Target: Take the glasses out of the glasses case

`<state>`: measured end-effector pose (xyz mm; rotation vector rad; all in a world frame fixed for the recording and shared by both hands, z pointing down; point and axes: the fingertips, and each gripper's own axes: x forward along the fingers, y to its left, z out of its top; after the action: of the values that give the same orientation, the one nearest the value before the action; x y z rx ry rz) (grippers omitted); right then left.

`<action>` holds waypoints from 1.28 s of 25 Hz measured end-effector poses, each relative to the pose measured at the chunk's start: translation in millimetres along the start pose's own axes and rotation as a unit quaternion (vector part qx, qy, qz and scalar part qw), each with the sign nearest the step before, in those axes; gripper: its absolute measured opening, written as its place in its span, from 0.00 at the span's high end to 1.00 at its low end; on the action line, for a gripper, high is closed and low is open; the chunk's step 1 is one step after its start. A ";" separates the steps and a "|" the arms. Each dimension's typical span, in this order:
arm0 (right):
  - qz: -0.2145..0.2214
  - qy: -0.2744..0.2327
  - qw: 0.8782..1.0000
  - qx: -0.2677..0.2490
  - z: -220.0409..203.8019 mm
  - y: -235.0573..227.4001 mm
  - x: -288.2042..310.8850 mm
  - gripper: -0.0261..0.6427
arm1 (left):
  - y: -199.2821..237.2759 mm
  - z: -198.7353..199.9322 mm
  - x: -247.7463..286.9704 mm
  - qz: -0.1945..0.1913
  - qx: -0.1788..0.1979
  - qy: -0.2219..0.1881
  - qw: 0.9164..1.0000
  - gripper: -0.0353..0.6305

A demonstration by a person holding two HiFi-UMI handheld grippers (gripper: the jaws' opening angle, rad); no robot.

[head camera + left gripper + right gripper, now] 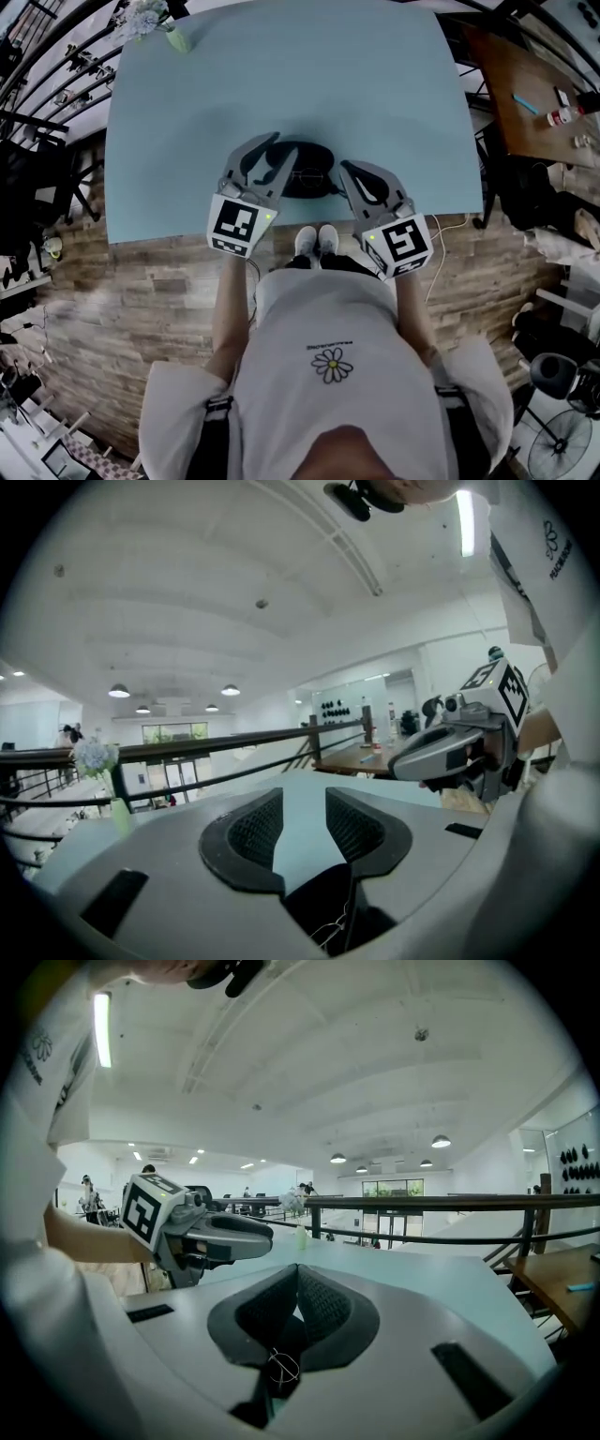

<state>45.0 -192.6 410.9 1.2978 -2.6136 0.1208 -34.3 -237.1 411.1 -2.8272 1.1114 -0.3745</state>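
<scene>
You are at the start of the lift-out: the glasses are not yet gripped and still lie in the glasses case (315,156), which sits on the table (281,75) near your edge, between your two tools. Your right gripper (342,168) has its fingers clenched, the tips meeting, at the case's right end; in the right gripper view the dark case fills the gap behind the tips, so I judge that it pinches the case to steady it. Your left gripper (282,148) is released, its fingers spread with bare table showing between them and nothing touching the pads (255,829). It hangs over the left part of the case, pointing nearly level. Low in the left gripper view you can see the thin wire of the glasses (335,931) against the dark case, nearer to the camera than the pads, so the fingers are not yet around it. Next, I think, you need to bring the open left fingers down and around one thin part of the frame, close gently because the wire is slight and may slip or bend, and keep the right grip firm so the case does not come up with the glasses.
</scene>
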 end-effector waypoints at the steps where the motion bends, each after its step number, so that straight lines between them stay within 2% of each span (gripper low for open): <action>1: 0.001 0.002 1.000 0.002 -2.5 -0.1 -0.7 0.95 | -2.4 -4.3 6.2 -0.023 0.015 0.016 0.999 0.73; 3: 0.002 0.007 1.000 0.006 -7.1 0.1 -2.5 0.95 | -9.9 -15.7 18.3 -0.078 0.051 0.055 0.994 0.70; 6: 0.003 0.015 1.000 0.010 -13.6 0.2 -4.9 0.95 | -20.0 -39.0 31.8 -0.159 0.092 0.112 0.977 0.70; 8: 0.003 0.019 1.000 0.012 -16.0 0.8 -5.1 0.95 | -24.9 -57.3 37.2 -0.209 0.107 0.147 0.961 0.68; 10: 0.003 0.025 1.000 0.014 -18.6 2.0 -5.6 0.95 | -30.7 -80.7 39.9 -0.257 0.112 0.188 0.941 0.67; 12: 0.004 0.034 0.999 0.013 -23.5 2.7 -6.6 0.95 | -37.8 -102.1 42.3 -0.297 0.110 0.223 0.922 0.67; 14: 0.007 0.043 0.999 0.013 -28.9 3.0 -7.4 0.95 | -42.8 -116.2 46.4 -0.325 0.101 0.242 0.909 0.67; 17: 0.014 0.048 0.998 0.037 -32.6 4.5 -8.8 0.95 | -45.2 -131.3 51.3 -0.353 0.092 0.264 0.893 0.67; 20: 0.013 0.056 0.997 0.045 -36.4 5.0 -9.1 0.95 | -50.1 -149.1 48.7 -0.384 0.094 0.303 0.867 0.67; 24: 0.019 0.057 0.996 0.061 -38.4 6.2 -6.1 0.95 | -55.6 -170.9 47.4 -0.402 0.136 0.340 0.839 0.67; 28: 0.027 0.055 0.997 0.055 -37.9 12.0 -0.8 0.95 | -54.1 -187.2 48.2 -0.397 0.169 0.362 0.826 0.67; 32: 0.035 0.060 0.996 0.048 -39.7 14.2 2.4 0.95 | -59.0 -194.7 42.9 -0.412 0.160 0.379 0.813 0.67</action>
<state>38.7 -179.1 450.4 1.1886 -2.5806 0.3283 -14.7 -220.2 617.4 -2.6739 -0.2817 -1.6523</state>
